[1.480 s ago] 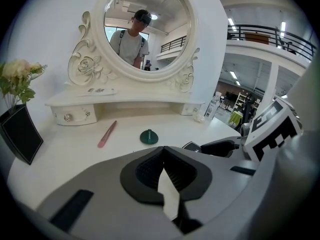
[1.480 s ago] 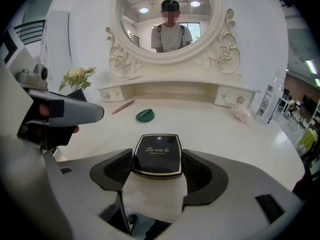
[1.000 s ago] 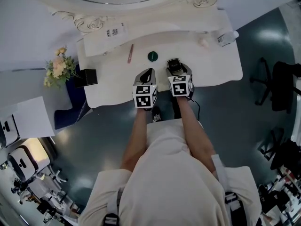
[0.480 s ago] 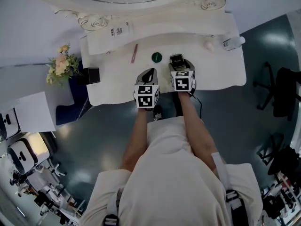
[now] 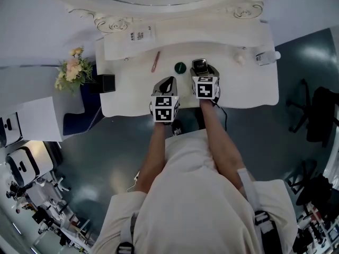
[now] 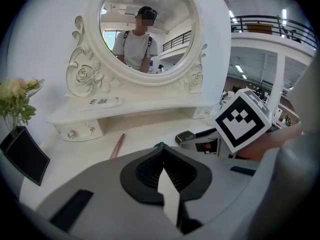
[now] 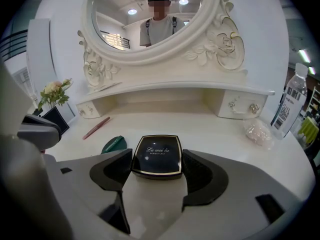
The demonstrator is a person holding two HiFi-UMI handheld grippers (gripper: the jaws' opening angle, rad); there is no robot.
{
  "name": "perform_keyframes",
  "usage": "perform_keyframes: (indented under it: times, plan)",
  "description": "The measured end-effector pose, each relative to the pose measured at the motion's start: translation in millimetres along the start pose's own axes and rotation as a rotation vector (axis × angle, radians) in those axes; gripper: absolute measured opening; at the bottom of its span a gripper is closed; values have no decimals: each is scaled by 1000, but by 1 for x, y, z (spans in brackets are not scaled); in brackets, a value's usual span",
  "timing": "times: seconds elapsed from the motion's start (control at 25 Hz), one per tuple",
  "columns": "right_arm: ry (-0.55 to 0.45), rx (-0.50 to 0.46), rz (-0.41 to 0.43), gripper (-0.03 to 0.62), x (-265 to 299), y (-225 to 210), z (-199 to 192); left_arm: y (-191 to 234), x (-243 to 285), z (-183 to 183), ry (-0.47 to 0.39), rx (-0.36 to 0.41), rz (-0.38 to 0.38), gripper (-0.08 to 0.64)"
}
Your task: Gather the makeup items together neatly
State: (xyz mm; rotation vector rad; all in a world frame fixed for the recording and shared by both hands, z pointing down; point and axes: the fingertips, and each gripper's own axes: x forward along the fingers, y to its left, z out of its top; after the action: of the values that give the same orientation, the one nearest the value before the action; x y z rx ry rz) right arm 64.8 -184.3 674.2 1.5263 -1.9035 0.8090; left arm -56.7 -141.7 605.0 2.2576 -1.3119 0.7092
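Compact [image 7: 156,156] sits clamped between the right gripper [image 7: 157,170] jaws; green disc [image 7: 116,144] lies just left, pencil [image 7: 96,127] farther left, nearer the left gripper [image 6: 163,173], pinched closed, empty.

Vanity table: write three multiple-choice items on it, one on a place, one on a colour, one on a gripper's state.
1. In the right gripper view, where does the green disc lie relative to the black powder compact?
A. to its left
B. to its right
C. on top of it

2. What colour is the makeup pencil on the vanity table?
A. blue
B. pink
C. yellow

3. How does the left gripper stand?
A. shut on the pencil
B. wide open
C. shut on nothing

Answers:
1 A: the disc lies just left of the compact, which the right gripper holds.
2 B: it shows as a pinkish-red stick in all three views.
3 C: its jaws meet with nothing between them.
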Motion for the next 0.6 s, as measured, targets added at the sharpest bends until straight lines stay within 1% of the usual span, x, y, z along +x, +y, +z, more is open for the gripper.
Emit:
perform_keyframes:
  times: [0.36, 0.6]
  plan:
    - [46, -14, 14, 313, 6, 5, 1, 0, 4, -3, -14, -50, 10, 15]
    - [44, 4, 54, 313, 3, 9, 1, 1, 6, -7, -11, -74, 10, 15]
